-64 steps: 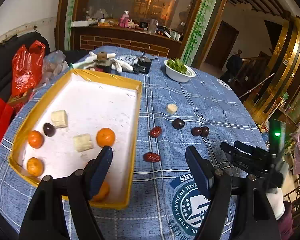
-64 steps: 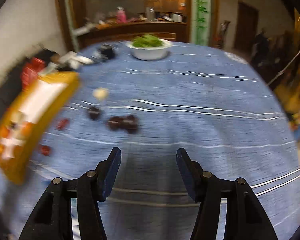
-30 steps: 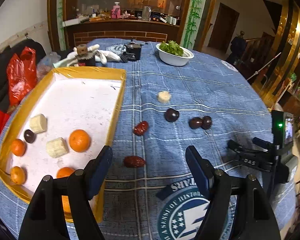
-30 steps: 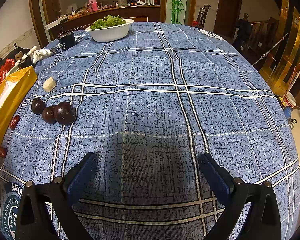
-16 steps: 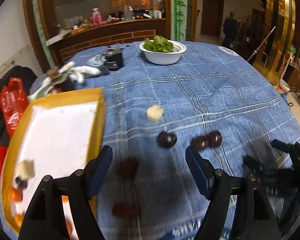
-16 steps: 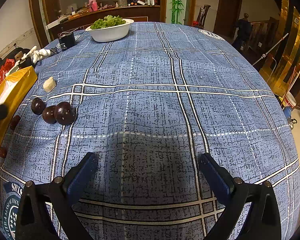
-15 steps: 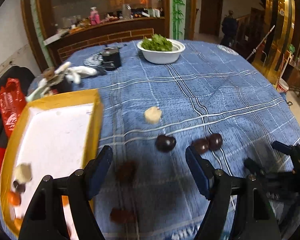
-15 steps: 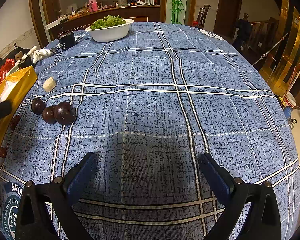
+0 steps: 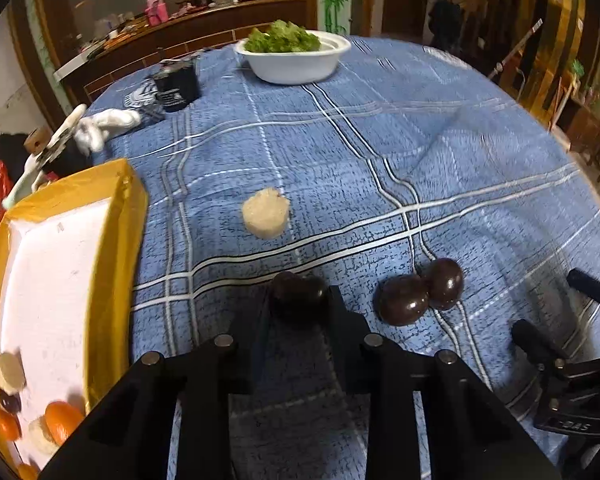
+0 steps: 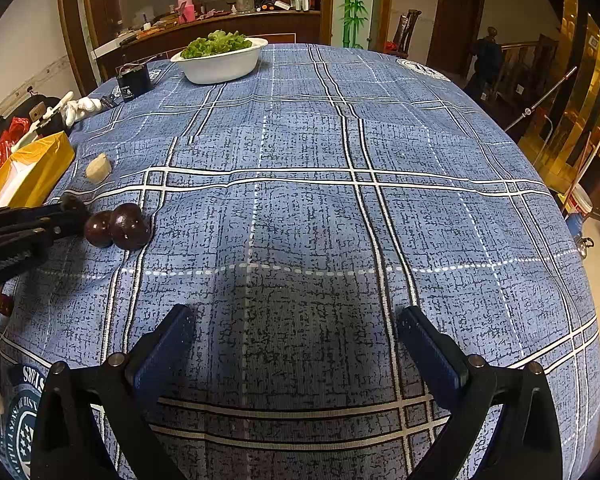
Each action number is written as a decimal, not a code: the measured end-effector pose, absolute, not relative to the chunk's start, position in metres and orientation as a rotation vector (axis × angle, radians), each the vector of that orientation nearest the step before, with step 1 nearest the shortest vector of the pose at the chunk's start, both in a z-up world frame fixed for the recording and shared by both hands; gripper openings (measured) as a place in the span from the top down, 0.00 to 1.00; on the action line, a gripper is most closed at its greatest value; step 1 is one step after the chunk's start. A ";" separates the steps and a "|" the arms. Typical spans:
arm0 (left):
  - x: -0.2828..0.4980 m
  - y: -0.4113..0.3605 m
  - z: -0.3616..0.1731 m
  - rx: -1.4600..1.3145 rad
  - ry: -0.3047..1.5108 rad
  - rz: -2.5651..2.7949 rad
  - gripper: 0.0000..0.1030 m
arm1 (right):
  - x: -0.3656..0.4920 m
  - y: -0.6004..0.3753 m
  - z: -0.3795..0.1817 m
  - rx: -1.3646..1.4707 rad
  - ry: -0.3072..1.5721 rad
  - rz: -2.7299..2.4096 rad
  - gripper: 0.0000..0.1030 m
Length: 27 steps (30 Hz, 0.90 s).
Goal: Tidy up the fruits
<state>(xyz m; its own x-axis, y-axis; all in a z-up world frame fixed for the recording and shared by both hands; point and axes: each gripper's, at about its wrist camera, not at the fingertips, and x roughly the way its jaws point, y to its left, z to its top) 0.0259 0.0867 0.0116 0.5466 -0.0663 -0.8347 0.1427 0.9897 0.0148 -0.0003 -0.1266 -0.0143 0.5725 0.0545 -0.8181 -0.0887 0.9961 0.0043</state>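
We are at the pick-up step: our left gripper [image 9: 298, 304] is closing its black jaws on a dark round glossy fruit [image 9: 298, 294], which sits between the pads on the blue checked tablecloth [image 9: 380, 152], close to the cloth's near edge. Just beside it to the right lie two more dark round fruits [image 9: 420, 294], touching each other. Next, we judge, comes a firm hold, a lift, and a carry left over the rim of the yellow-walled tray with a white floor [image 9: 116, 248], which sits at the cloth's left edge and already holds orange fruits and pale chunks. Farther in lies a pale cut chunk of fruit [image 9: 265, 213], and at the far edge a white bowl of green leaves [image 9: 296, 65]. The right wrist view adds what the left lacks: our right gripper [image 10: 296, 344] with jaws wide and empty over bare cloth, well apart from the fruit, and the left tool seen from the side.
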 end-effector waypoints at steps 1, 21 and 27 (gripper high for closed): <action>0.022 0.088 0.016 0.065 0.974 -0.126 0.75 | 0.000 -0.127 -0.014 -0.037 0.958 0.085 0.00; -0.106 0.234 0.092 -0.179 0.712 0.131 0.74 | -0.009 -0.123 0.042 0.044 0.928 0.194 0.26; -0.112 0.262 0.075 -0.215 0.749 0.177 0.74 | 0.017 -0.086 0.035 0.158 0.981 0.342 0.43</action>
